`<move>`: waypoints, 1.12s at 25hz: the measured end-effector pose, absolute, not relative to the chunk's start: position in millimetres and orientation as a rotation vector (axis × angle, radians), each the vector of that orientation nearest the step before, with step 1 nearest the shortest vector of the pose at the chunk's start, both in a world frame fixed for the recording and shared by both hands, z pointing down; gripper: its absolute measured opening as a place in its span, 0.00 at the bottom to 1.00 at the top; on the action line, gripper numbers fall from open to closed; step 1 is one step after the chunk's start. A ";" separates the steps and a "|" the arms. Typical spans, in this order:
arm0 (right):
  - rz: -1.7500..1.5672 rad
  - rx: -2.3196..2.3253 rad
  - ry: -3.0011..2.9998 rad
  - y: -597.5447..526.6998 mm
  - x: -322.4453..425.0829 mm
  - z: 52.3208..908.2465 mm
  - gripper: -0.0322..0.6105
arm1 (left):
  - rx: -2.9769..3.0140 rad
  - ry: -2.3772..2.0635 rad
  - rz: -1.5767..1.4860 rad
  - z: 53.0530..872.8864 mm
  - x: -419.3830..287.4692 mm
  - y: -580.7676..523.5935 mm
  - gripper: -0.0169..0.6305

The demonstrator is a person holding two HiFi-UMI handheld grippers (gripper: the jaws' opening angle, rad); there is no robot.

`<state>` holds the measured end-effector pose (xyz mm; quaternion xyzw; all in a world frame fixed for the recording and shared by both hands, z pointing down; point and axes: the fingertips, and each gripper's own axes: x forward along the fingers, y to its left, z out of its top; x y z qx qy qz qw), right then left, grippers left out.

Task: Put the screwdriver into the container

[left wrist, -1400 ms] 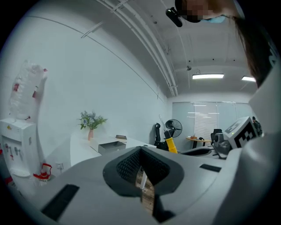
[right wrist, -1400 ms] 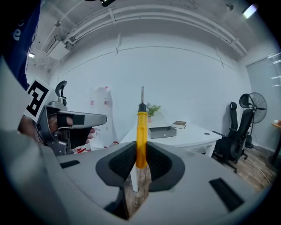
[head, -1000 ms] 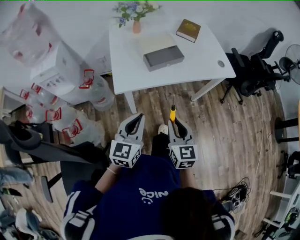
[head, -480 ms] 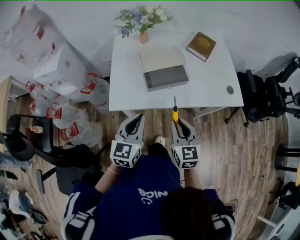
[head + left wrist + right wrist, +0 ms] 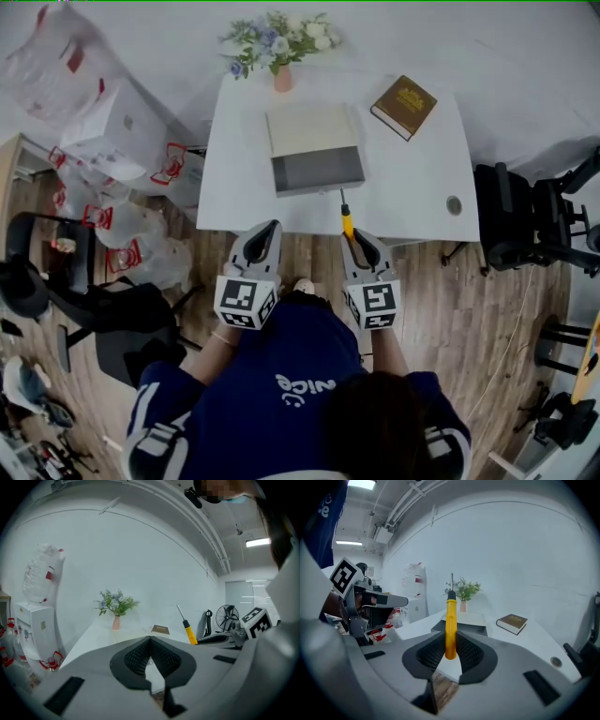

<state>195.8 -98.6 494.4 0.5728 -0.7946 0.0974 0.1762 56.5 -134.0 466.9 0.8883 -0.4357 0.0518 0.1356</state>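
A yellow-handled screwdriver stands upright between the pads of my right gripper, which is shut on its handle. Its metal shaft points toward the table. The container is a shallow grey box with a pale lid part behind it, lying mid-table, just beyond the screwdriver's tip. In the right gripper view the container sits straight ahead behind the handle. My left gripper hovers at the table's near edge, shut and empty, with its jaws meeting at the tip. The screwdriver shows to its right.
The white table also carries a brown book at the back right, a vase of flowers at the back, and a round cable hole. Black office chairs stand to the right. White boxes and bags crowd the left.
The person has stepped closer to the table. Both grippers now reach its near edge, and the screwdriver's tip lies over the tabletop near the container. The grip has not changed.
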 end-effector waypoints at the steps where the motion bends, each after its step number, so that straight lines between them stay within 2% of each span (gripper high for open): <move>1: 0.262 1.609 -2.253 -104.1 199.8 492.9 0.18 | 2.564 -1.272 0.154 468.0 56.4 -136.4 0.05; 11: 0.217 1.499 -2.210 -127.9 218.4 499.4 0.18 | 2.502 -1.285 0.173 479.2 55.9 -159.7 0.05; 28: -0.193 1.063 -2.091 -221.7 213.3 492.6 0.18 | 2.472 -1.345 0.129 469.0 35.1 -198.4 0.05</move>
